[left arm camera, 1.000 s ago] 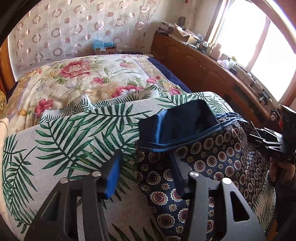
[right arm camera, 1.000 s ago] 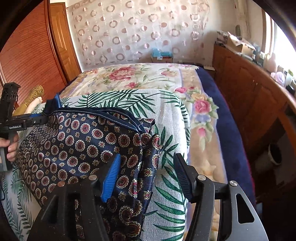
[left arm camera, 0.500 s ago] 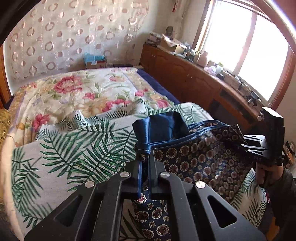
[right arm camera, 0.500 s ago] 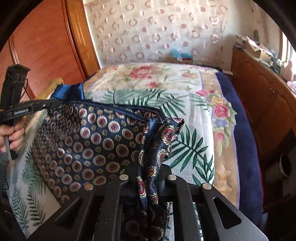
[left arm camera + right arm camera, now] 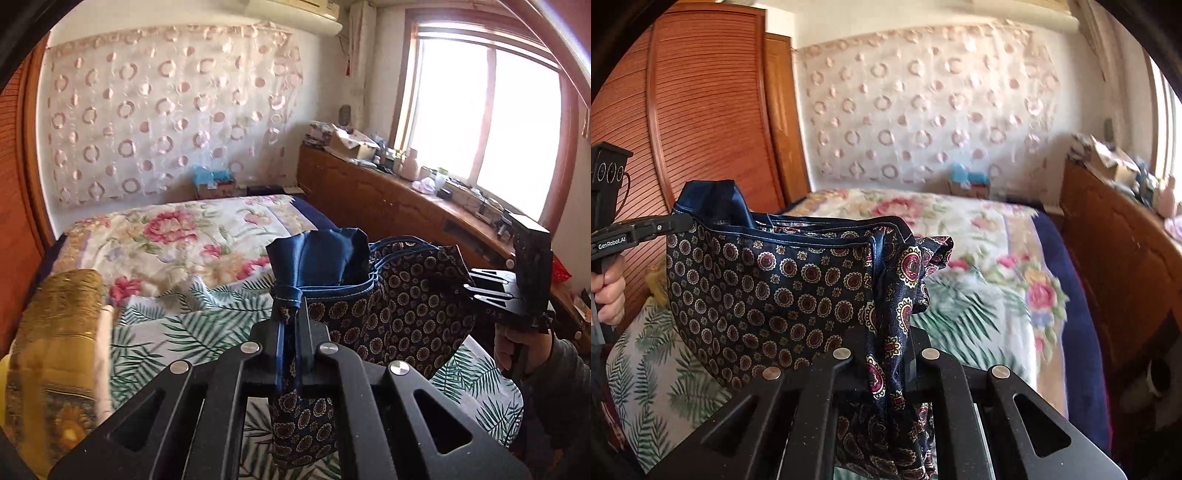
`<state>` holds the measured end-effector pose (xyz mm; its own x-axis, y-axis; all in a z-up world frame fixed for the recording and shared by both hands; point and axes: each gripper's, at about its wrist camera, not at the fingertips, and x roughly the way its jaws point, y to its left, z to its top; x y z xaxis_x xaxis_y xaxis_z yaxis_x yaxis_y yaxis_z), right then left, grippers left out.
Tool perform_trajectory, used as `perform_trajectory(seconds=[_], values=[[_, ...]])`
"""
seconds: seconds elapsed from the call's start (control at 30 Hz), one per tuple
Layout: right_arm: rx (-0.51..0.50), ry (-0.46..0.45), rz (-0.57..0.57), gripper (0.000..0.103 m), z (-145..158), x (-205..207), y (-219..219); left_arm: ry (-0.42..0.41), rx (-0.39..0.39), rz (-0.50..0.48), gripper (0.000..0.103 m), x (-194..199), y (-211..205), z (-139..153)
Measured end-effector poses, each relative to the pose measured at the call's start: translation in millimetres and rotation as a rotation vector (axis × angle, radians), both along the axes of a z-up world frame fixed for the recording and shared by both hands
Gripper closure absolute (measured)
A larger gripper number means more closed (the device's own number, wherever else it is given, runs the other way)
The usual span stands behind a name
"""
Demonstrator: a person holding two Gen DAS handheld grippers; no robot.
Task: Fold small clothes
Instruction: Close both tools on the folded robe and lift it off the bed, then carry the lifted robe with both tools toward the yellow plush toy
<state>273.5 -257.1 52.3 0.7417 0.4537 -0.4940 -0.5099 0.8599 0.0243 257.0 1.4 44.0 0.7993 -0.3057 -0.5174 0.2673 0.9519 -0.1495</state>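
Hanging limp above the palm-print bedspread, a thin, silky navy medallion-print garment sags between left gripper and right gripper, each clamped on a waistband corner; slippery cloth, best held by hems.

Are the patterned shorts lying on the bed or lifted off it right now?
Lifted. The shorts hang stretched between the left claw and right claw, sagging above the bed.

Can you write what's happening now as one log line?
left gripper: shut on navy patterned silk shorts | right gripper: shut on shorts | shorts: lifted above palm-leaf blanket
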Motion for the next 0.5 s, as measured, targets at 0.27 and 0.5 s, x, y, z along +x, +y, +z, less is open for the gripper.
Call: perform_trajectory(seconds=[0.27,0.5], values=[[-0.01,-0.032,0.08,0.095,9,3,36,-0.047,0.012,0.096,0.098,-22,45,14],[-0.075,-0.081,0.158,0.095,23,11,72,-0.087,-0.001,0.189,0.098,-39,88,20]])
